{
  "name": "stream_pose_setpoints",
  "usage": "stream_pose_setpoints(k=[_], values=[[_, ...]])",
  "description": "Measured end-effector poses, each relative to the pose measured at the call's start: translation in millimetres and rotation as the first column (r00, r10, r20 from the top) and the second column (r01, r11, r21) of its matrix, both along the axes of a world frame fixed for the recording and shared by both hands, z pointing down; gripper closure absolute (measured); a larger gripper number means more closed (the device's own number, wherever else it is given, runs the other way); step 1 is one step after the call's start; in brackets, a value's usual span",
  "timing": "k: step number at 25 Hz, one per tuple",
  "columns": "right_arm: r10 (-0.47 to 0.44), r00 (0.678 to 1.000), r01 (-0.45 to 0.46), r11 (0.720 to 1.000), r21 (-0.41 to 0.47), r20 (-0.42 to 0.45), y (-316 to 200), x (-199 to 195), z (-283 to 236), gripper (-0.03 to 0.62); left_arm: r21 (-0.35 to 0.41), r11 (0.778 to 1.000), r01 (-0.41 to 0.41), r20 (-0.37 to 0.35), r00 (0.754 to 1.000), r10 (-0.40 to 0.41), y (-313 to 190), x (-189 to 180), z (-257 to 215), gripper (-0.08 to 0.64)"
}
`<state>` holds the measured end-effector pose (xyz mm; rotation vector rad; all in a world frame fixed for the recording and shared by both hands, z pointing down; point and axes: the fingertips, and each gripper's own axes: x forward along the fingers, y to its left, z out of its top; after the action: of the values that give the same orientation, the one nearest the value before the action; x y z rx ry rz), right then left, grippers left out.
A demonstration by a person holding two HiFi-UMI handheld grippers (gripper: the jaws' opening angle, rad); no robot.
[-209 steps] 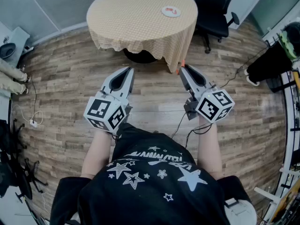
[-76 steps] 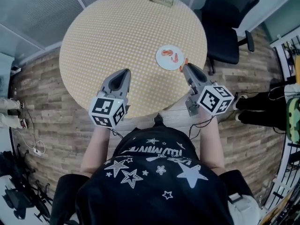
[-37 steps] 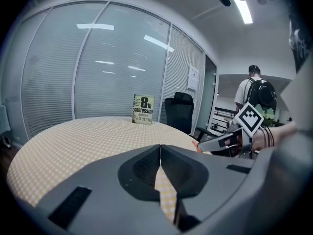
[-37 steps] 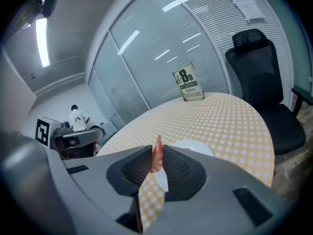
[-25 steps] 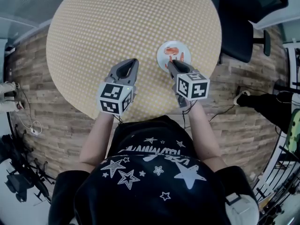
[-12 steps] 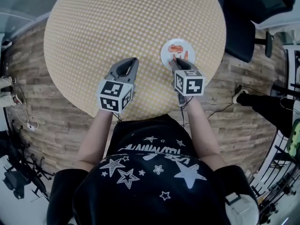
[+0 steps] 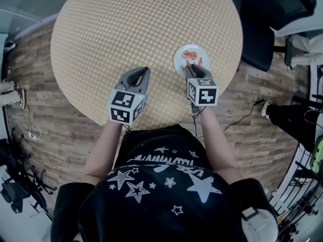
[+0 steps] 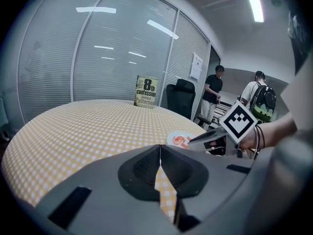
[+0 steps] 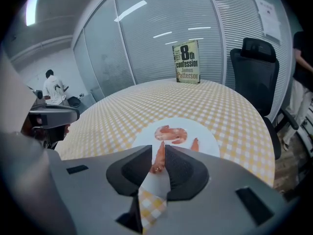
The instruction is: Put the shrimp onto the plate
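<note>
A white plate (image 7: 179, 57) (image 9: 205, 137) sits near the right edge of the round table with the yellow checked cloth (image 7: 126, 29). A curled pink shrimp (image 9: 171, 132) (image 7: 190, 53) lies on it, and a second shrimp (image 9: 194, 143) lies beside that one. My right gripper (image 7: 188, 68) (image 9: 157, 149) hovers at the plate's near rim, shut on a long orange shrimp (image 9: 159, 155) that points toward the plate's middle. My left gripper (image 7: 143, 70) (image 8: 160, 147) is shut and empty, low over the cloth to the left of the plate.
A book (image 9: 186, 62) (image 8: 146, 91) stands upright at the table's far edge. A black office chair (image 9: 254, 67) (image 7: 260, 19) is just past the table on the right. Two people (image 8: 213, 94) stand in the background. Glass walls lie behind.
The person has walked up to the table, carrying the shrimp in the right gripper. That gripper has come in over the plate's near rim. The left gripper has stayed shut beside it.
</note>
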<state>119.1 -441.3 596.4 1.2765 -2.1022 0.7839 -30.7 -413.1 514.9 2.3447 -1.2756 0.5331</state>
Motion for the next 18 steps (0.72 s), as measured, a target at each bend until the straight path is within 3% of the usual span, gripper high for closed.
stream_pose_setpoints(k=[11,18], values=[[0.011,0.994,-0.025,0.992,0.126,0.111,17,10,-52,0.519,0.101,0.994,0.031,0.033,0.999,-0.034,34,0,-33,0.549],[-0.019,0.981,-0.016,0.984,0.178,0.192,34,14,-79,0.520,0.140,0.980,0.142,0.006,0.989,-0.145,74,-22,-60,0.549]])
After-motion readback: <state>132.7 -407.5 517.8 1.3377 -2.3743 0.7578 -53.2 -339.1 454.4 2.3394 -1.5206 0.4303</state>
